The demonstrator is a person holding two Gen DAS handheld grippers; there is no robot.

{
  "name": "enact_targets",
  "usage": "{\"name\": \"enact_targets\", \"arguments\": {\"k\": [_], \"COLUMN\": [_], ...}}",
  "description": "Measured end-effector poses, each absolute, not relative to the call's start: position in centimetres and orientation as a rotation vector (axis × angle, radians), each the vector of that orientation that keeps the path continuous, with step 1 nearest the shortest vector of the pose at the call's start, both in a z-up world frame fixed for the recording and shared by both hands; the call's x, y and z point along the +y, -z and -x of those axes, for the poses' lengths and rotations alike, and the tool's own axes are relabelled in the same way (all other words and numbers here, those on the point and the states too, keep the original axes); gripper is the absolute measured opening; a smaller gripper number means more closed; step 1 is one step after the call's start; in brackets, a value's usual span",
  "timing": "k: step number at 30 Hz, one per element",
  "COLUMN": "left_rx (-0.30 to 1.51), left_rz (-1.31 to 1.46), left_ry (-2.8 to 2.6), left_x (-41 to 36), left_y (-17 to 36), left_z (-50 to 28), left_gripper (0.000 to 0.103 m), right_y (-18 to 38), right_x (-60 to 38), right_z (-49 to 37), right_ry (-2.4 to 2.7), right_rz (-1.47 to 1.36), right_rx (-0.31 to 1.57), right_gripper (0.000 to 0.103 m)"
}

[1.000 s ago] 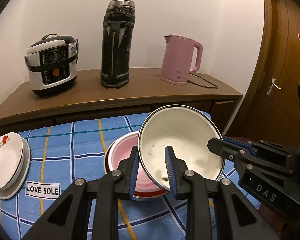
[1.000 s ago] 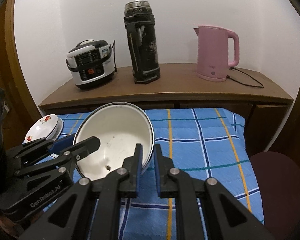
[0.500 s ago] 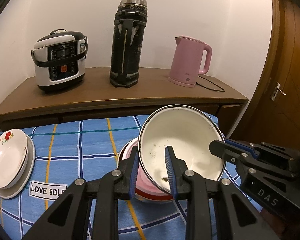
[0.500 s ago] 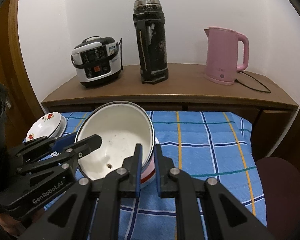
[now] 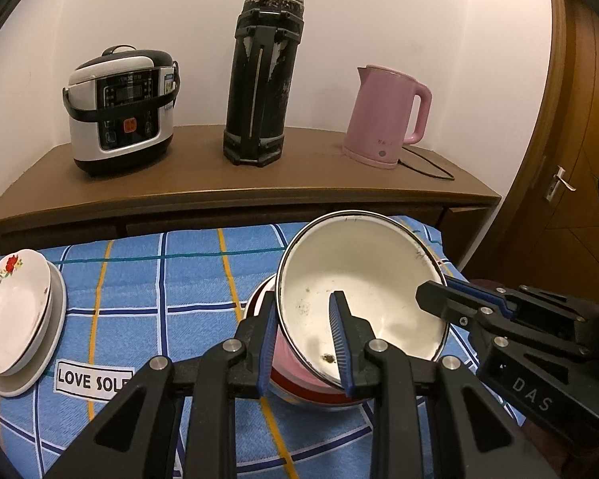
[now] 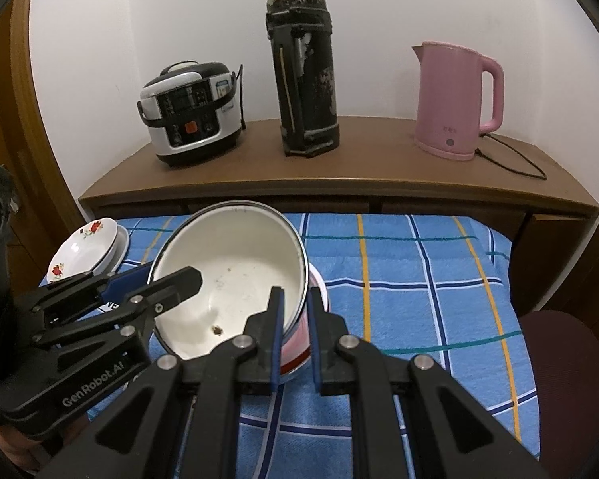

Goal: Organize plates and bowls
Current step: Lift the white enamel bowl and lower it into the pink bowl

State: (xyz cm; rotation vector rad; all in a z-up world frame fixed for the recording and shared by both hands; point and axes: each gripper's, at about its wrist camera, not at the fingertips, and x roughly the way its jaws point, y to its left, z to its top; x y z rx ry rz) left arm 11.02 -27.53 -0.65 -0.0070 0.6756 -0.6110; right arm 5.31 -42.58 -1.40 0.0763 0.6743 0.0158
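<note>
1. Since a second ago the white enamel bowl [image 5: 363, 287] has dropped lower, nesting into the pink bowl [image 6: 299, 349] (lower center of frame).
2. It's tilted, opening facing the cameras.
3. Left gripper [image 5: 305, 339] and right gripper [image 6: 295, 327] jaws each pinch its rim.

A lived-in home dining corner: a wooden sideboard [image 5: 235, 183] against a plain white wall carries a rice cooker [image 5: 121, 107], a tall worn black thermos [image 5: 261, 76] and a pink electric kettle [image 5: 387, 117] with its cord trailing across the top. Just in front of the sideboard stands a table under a blue checked cloth [image 6: 411, 271] bearing flower-patterned dishes [image 5: 12, 311] and stacked bowls [image 6: 235, 279]. To the sideboard's right, a brown wooden door with a lever handle [image 5: 559, 183] closes off the room.
</note>
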Motion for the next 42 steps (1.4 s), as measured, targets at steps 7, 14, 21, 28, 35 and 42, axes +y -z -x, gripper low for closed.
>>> {"name": "enact_targets", "arguments": {"k": [7, 14, 21, 28, 35, 42], "left_rx": [0.686, 0.697, 0.705, 0.719, 0.723, 0.729], "left_rz": [0.0, -0.006, -0.012, -0.019, -0.029, -0.038], "left_ry": [0.612, 0.619, 0.62, 0.618, 0.611, 0.609], "left_x": [-27.8, -28.2, -28.2, -28.3, -28.4, -28.5], "left_y": [1.0, 1.4, 1.8, 2.2, 2.2, 2.3], "left_z": [-11.4, -11.9, -12.5, -13.0, -13.0, -13.1], "left_gripper": [0.028, 0.028, 0.028, 0.028, 0.028, 0.028], "right_y": [1.8, 2.1, 2.2, 2.4, 3.1, 3.5], "right_x": [-42.8, -42.9, -42.8, -42.6, -42.9, -43.3], "right_z": [-5.7, -6.0, -6.4, -6.7, -7.2, -7.5], "right_ry": [-0.009, 0.001, 0.002, -0.001, -0.013, -0.023], "right_rz": [-0.08, -0.076, -0.077, -0.08, -0.106, -0.13], "right_rx": [0.688, 0.707, 0.714, 0.724, 0.751, 0.768], "right_gripper": [0.012, 0.012, 0.012, 0.013, 0.013, 0.013]}}
